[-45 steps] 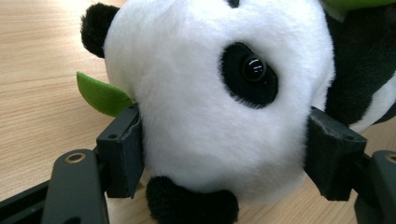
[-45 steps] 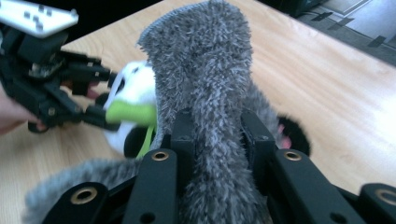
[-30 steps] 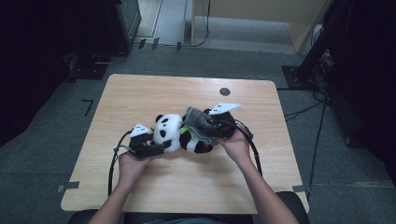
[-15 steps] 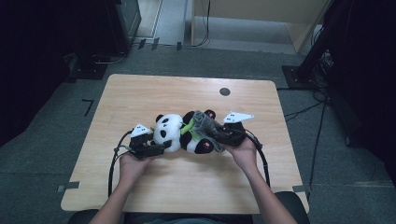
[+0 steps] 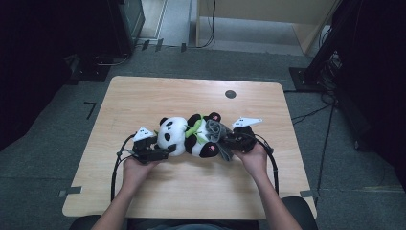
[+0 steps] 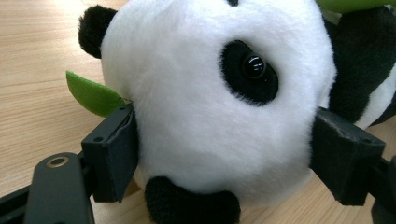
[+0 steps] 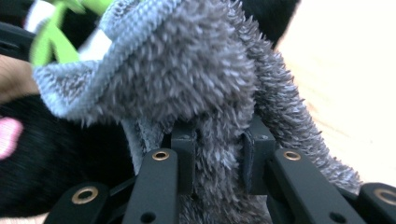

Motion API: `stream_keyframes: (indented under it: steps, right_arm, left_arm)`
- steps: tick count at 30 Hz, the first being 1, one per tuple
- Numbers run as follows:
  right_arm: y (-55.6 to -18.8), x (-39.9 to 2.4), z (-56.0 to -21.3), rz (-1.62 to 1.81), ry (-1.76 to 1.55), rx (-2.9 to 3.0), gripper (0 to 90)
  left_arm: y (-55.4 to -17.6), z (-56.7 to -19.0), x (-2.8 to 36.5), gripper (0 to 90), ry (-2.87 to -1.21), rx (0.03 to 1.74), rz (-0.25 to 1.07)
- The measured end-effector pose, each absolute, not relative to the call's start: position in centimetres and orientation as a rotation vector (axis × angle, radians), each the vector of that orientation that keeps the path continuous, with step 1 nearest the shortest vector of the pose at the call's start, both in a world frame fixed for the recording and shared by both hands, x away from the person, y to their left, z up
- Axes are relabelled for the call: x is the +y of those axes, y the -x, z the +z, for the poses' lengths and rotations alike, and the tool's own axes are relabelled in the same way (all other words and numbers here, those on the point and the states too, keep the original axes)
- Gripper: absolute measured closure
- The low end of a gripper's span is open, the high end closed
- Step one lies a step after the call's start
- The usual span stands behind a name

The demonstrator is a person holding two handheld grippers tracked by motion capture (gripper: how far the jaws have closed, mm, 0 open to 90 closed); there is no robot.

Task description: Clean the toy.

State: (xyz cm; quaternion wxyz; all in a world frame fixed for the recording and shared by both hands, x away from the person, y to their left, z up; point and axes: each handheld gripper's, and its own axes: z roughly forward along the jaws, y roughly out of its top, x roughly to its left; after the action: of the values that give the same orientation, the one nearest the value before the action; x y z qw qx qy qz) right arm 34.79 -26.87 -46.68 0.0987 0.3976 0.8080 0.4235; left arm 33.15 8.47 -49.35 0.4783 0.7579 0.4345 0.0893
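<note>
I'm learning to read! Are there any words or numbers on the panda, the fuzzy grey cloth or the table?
None: no words, numbers or labels can be read on the panda, the grey cloth or the table.

**A lab-style recording room**

A bare wooden table (image 5: 143, 96) with a round cable port (image 5: 230, 94) stands on grey carpet tiles marked with tape corners (image 5: 90, 108). Dark equipment stands (image 5: 330, 52) and loose cables (image 5: 311, 114) ring it, a light wooden cabinet (image 5: 268, 19) sits behind: a test setup, not a home
</note>
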Motion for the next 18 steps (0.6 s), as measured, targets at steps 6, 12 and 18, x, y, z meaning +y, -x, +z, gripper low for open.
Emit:
stream_keyframes:
  steps: [6,12,18]
  right_arm:
    - [-34.8,-27.2,-46.9,1.234,-1.196,2.374,72.5]
    - [-33.8,-28.0,-46.2,1.232,-1.221,2.343,73.2]
    - [-33.0,-27.9,-44.4,1.316,-1.207,2.307,73.6]
  left_arm:
    - [-33.2,-49.3,8.5,16.9,-1.851,1.059,0.214]
    - [-33.1,-49.2,8.4,15.7,-1.879,1.049,0.221]
    - [-33.1,-49.2,8.4,15.3,-1.886,1.048,0.218]
